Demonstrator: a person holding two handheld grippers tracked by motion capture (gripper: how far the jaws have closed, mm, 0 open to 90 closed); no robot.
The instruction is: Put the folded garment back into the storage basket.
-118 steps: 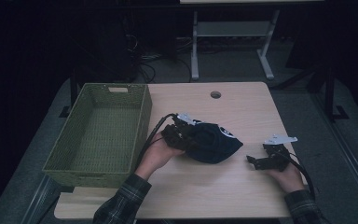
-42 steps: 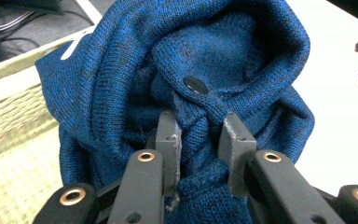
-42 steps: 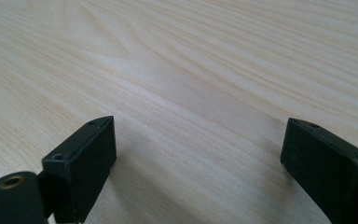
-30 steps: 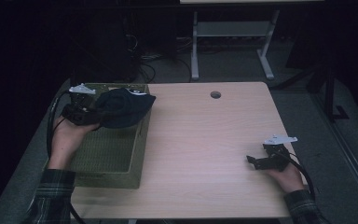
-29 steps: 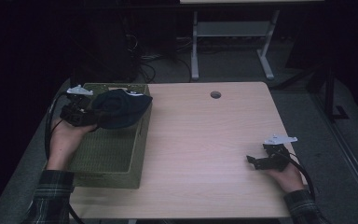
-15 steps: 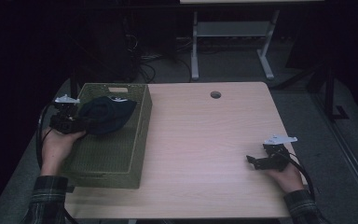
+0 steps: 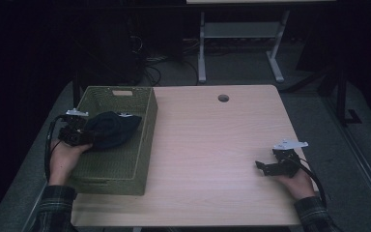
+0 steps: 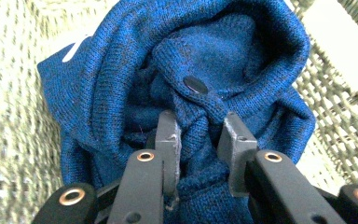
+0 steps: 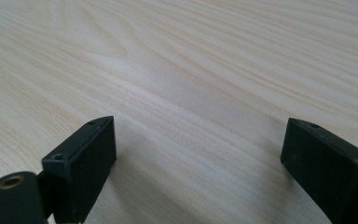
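Blue knit garment (image 8: 186, 88), a fold of it pinched between the left gripper (image 8: 199, 135) jaws, has come down from above the green woven basket (image 7: 145, 145) into it, ready for release, while the right gripper (image 9: 196, 158), well apart from the basket, rests spread on the table (image 7: 212, 145).

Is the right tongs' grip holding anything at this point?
No, the right tongs stand wide open over the bare table, with nothing between them.

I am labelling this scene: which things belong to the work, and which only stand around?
Belong to the work:
- blue knit garment
- green woven basket
- left claw, shut on the garment

Only around:
- right claw, open over the table
- cable hole
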